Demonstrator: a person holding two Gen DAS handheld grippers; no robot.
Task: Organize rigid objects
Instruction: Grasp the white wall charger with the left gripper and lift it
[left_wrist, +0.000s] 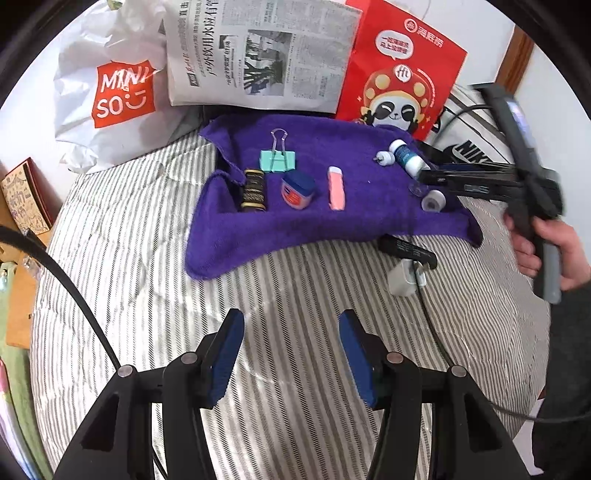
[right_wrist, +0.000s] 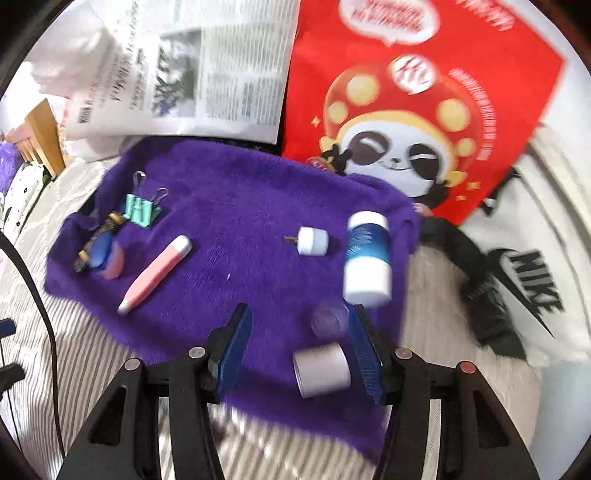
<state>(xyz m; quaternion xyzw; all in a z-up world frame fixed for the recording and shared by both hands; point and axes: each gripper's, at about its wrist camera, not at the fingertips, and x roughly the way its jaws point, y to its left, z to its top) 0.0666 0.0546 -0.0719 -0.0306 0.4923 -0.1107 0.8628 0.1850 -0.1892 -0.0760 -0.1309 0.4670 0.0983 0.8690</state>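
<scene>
A purple towel (left_wrist: 354, 225) (right_wrist: 236, 236) lies on the striped bed. On it lie a teal binder clip (left_wrist: 277, 159) (right_wrist: 142, 209), a black-gold spool (left_wrist: 254, 190), a small blue-lidded jar (left_wrist: 297, 190) (right_wrist: 107, 254), a pink tube (left_wrist: 335, 188) (right_wrist: 157, 273), a small white cap with a pin (left_wrist: 384, 158) (right_wrist: 313, 240), a blue-white bottle (left_wrist: 406, 157) (right_wrist: 367, 258), a clear cap (right_wrist: 328, 319) and a white roll (left_wrist: 434, 200) (right_wrist: 321, 369). My right gripper (right_wrist: 299, 347) (left_wrist: 436, 177) is open over the towel's right end, the roll between its fingers. My left gripper (left_wrist: 291, 354) is open, empty, above the bedding.
A Miniso bag (left_wrist: 110, 96), a newspaper (left_wrist: 258, 55) and a red panda bag (left_wrist: 399, 74) (right_wrist: 413, 103) stand behind the towel. A white charger (left_wrist: 404, 277) with cable and a black tube (left_wrist: 406, 251) lie below the towel. A Nike bag (right_wrist: 528, 280) lies right.
</scene>
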